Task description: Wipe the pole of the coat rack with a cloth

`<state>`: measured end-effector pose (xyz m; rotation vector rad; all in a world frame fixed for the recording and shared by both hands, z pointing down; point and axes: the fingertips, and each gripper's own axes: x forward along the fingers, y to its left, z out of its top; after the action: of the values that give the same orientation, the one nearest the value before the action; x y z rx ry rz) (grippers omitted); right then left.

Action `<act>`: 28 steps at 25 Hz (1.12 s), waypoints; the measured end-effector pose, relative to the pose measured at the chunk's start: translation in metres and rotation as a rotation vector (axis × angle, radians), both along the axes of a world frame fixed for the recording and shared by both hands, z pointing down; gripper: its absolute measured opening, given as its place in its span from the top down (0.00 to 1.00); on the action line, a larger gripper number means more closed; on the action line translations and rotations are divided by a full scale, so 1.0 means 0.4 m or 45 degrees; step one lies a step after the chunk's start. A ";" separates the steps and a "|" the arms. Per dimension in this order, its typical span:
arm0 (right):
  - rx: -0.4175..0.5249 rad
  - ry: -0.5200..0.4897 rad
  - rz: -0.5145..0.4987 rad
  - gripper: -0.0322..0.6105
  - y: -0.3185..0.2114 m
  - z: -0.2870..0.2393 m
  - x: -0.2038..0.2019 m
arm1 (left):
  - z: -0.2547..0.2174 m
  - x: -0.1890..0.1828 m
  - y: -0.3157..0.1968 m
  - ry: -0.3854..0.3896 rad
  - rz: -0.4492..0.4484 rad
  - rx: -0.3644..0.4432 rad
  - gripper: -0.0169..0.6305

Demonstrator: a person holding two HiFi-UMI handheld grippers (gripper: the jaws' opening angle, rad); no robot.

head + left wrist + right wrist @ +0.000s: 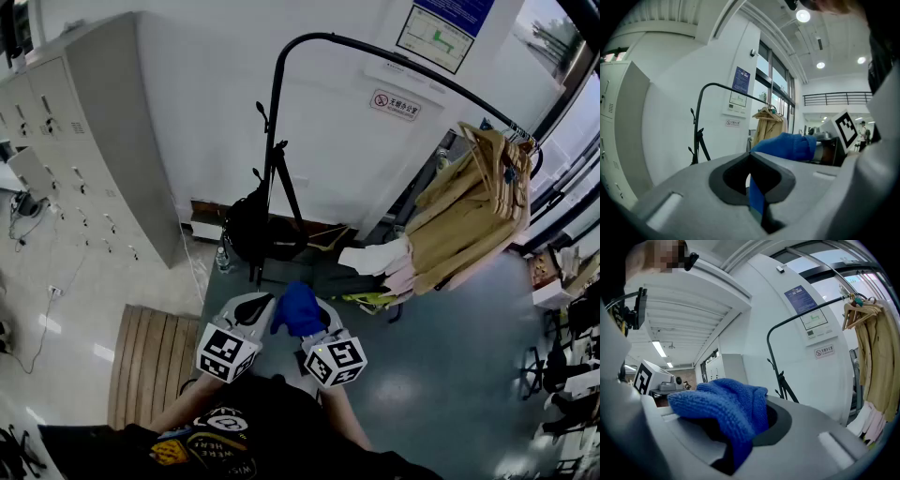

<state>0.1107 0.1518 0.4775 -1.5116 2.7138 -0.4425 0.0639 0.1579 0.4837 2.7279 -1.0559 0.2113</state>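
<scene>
R claw (752, 425) – clamps blue cloth (719, 404) | L claw (751, 159) – closed | rack pole (270, 141) apart

Blue cloth (298, 309) bunched, apparently clear of the black pole (270, 141).

Bright blue cloth (298, 309). Pale grey left gripper (253, 307) and right gripper (320, 325), each carrying a cube of black-and-white square markers. Black coat rack pole (271, 141) against a white wall (216, 112). Tan coats (469, 216). Light grey lockers (84, 141).
</scene>
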 end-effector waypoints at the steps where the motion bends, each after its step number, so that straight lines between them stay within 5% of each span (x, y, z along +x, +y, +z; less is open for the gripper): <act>1: -0.003 -0.004 -0.003 0.89 -0.002 0.004 -0.005 | 0.005 0.001 0.001 -0.008 0.015 -0.004 0.97; 15: 0.008 -0.062 -0.053 0.89 -0.072 0.028 -0.130 | 0.011 -0.154 -0.082 -0.020 -0.059 0.014 0.97; 28: 0.002 0.055 0.117 0.89 -0.330 -0.002 -0.111 | -0.036 -0.187 -0.319 0.026 -0.059 0.041 0.97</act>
<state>0.0662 0.0198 0.4768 -1.6565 2.6610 -0.4101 -0.0107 0.0303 0.4692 2.7246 -1.1253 0.1596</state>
